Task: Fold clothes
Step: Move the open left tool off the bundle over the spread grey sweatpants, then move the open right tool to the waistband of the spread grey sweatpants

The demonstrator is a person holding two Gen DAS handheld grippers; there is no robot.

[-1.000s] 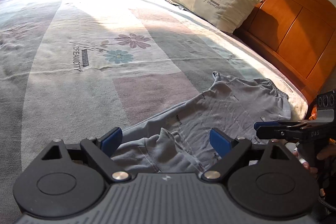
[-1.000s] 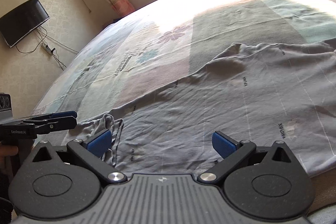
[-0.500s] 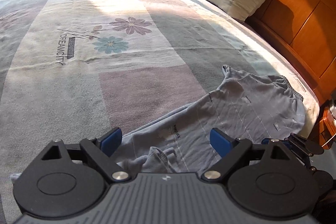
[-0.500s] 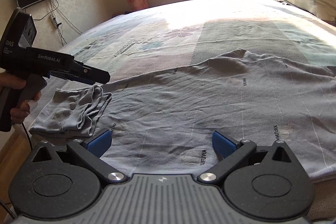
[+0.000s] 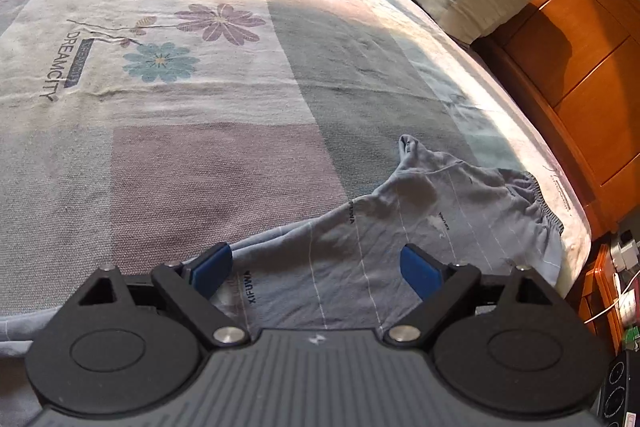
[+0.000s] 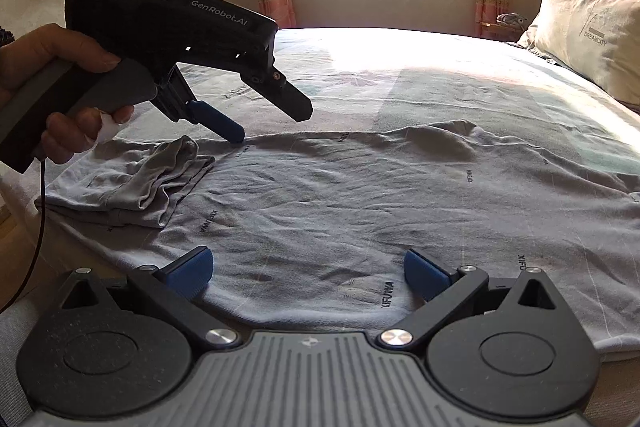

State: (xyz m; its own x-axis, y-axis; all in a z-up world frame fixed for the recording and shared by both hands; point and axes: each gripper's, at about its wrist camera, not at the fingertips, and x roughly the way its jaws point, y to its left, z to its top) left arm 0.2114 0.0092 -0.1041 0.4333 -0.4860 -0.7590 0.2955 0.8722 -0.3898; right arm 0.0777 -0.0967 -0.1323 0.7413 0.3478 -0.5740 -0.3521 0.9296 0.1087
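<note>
The grey trousers (image 6: 360, 211) lie spread along the bed (image 5: 200, 155) edge, one leg end bunched; the left gripper (image 6: 240, 137) has risen from beside that bunch, jaws wide, empty; the right gripper (image 6: 308, 273) gapes too; the fold remains unmade.

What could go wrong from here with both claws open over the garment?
The grey printed cotton garment hangs over the bed's near edge, so a tug could slide it off. Its crumpled end beside the left claw may fold in bunched. The right claw might pinch the patterned bedsheet too.
</note>
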